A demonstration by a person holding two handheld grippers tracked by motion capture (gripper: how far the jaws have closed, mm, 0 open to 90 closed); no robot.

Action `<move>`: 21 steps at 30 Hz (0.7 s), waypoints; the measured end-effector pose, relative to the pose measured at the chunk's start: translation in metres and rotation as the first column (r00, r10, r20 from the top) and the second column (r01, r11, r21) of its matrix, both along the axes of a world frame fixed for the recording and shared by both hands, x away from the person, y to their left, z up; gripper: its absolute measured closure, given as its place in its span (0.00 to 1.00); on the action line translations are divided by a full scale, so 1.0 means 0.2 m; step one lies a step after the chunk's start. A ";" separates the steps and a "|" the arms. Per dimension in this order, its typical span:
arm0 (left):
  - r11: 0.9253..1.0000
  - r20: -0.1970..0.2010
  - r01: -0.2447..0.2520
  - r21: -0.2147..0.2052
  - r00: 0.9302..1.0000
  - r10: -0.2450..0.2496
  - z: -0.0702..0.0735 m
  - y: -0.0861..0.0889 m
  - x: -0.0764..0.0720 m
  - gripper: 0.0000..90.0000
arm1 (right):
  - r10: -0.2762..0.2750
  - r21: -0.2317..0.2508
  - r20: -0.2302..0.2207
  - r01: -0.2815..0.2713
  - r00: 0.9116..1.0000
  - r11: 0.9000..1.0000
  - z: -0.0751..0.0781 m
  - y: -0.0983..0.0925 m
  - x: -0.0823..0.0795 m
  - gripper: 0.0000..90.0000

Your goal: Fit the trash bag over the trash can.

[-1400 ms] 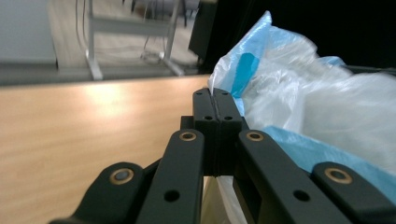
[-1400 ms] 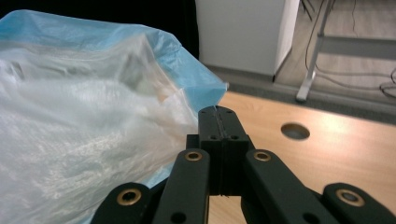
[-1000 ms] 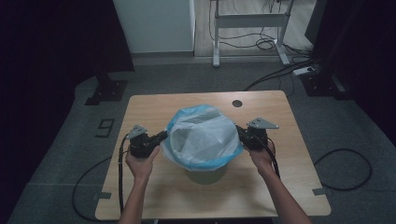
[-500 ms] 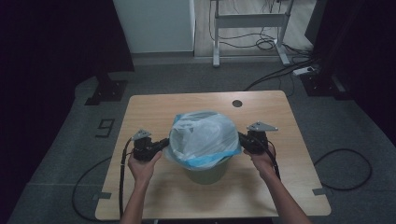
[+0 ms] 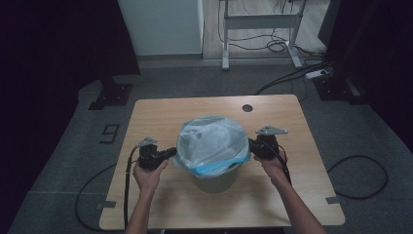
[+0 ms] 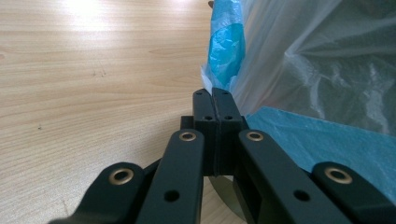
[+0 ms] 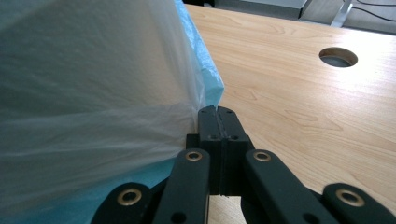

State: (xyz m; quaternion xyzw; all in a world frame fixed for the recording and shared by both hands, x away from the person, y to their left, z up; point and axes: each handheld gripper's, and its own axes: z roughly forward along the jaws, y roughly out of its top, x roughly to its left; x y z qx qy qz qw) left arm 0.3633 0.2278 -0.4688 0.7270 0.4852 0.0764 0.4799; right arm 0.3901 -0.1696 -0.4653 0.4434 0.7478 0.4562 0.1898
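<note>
Landmark: round grey plastic bin (image 5: 214, 181), on the light wooden table (image 5: 160, 114) between the two hands.
Liner: thin translucent white-and-blue plastic bag (image 5: 212, 144), billowing over the bin's mouth, its blue hem draped around the rim.
Left gripper (image 6: 212, 100): at the bin's left side, jaws pressed together; probably pinching the bag's edge, though the film between the pads is hard to see.
Right gripper (image 7: 217, 116): at the bin's right side, jaws closed flat on the bag's edge.
Handling: light, limp, slippery, tears easily.
Hold: at the hem on opposite sides, pulling down evenly.
</note>
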 end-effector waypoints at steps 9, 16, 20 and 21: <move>1.000 -0.033 0.018 0.006 0.999 -0.017 -0.02 0.01 0.00 1.00 | 0.000 -0.001 -0.038 0.000 0.999 1.000 0.01 0.01 0.02 0.99; 1.000 -0.017 0.020 0.018 1.000 -0.019 -0.02 0.01 -0.01 1.00 | -0.004 0.022 -0.040 0.005 0.999 1.000 0.00 0.00 0.01 0.98; 1.000 0.033 0.004 -0.003 0.999 -0.004 -0.01 0.03 -0.02 0.99 | -0.053 0.082 0.022 0.051 0.998 0.995 0.00 -0.03 -0.02 0.82; 1.000 0.048 0.000 -0.016 0.999 0.001 -0.01 0.04 -0.03 0.97 | -0.064 0.103 0.036 0.060 0.997 0.993 0.00 -0.05 -0.03 0.79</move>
